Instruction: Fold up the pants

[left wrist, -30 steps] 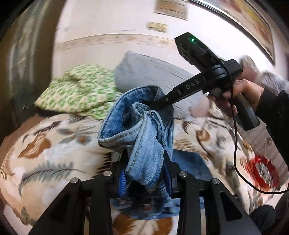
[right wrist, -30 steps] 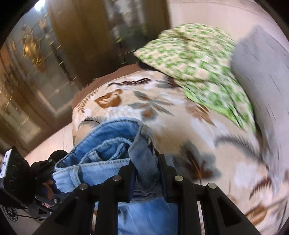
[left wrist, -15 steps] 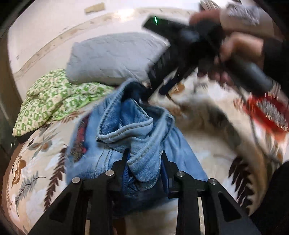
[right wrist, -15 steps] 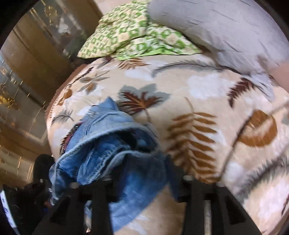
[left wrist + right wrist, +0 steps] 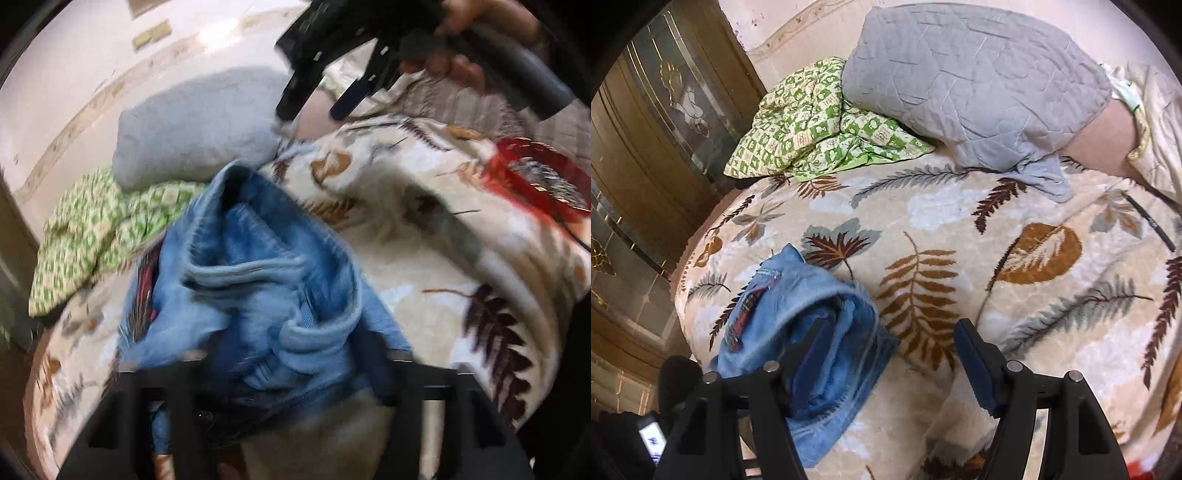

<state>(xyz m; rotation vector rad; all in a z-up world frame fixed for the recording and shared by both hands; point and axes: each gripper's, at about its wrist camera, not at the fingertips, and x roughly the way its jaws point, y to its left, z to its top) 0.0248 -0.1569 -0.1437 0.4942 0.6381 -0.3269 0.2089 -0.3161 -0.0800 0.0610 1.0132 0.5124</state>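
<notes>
Jeans (image 5: pixel 812 347) lie on the leaf-print bed (image 5: pixel 960 229) near its left edge, a loose bundle, not a flat fold. Left gripper (image 5: pixel 295 373) and right gripper (image 5: pixel 890 354) both opening, denim slack between the left's jaws, right's clear. Squaring up likely remains.

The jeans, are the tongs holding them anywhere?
No. Both tongs are opening: the right tongs stand wide beside the jeans, and the left tongs have let go of the crumpled denim between them.

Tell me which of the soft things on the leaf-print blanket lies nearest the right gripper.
The crumpled blue denim pants, lying right at the right gripper. The green checked cloth and the grey quilted pillow sit at the blanket's far edge.
</notes>
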